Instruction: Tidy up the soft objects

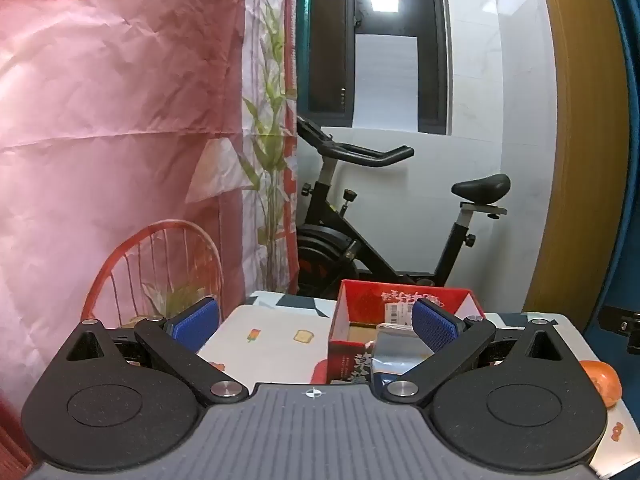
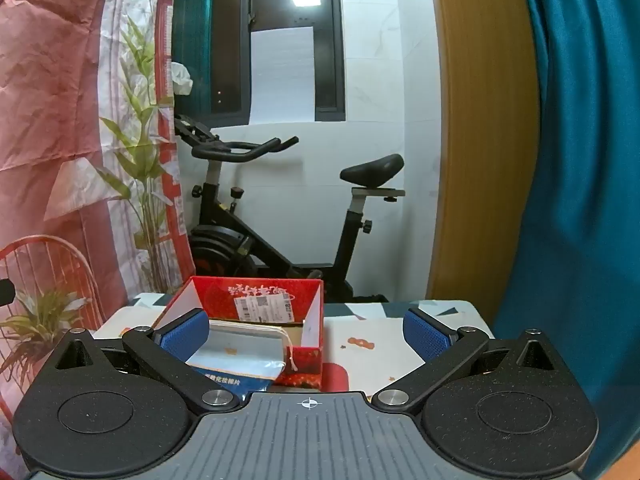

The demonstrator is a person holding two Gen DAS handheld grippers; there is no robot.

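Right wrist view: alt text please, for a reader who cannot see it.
The right gripper is open and empty above a patterned table, facing an open red cardboard box with a blue-and-silver soft pouch hanging over its near edge. Behind stand an exercise bike and a teal curtain.

Blue-white soft pouch (image 2: pixel 240 354) leaning from open red box (image 2: pixel 256 300), seemingly.

I see open tablecloth (image 2: pixel 360 332) right of the red box (image 2: pixel 256 300); a pouch (image 2: pixel 240 356) overhangs its near wall. Exercise bike (image 2: pixel 248 240) blocks behind the table, teal curtain (image 2: pixel 580 200) at right.
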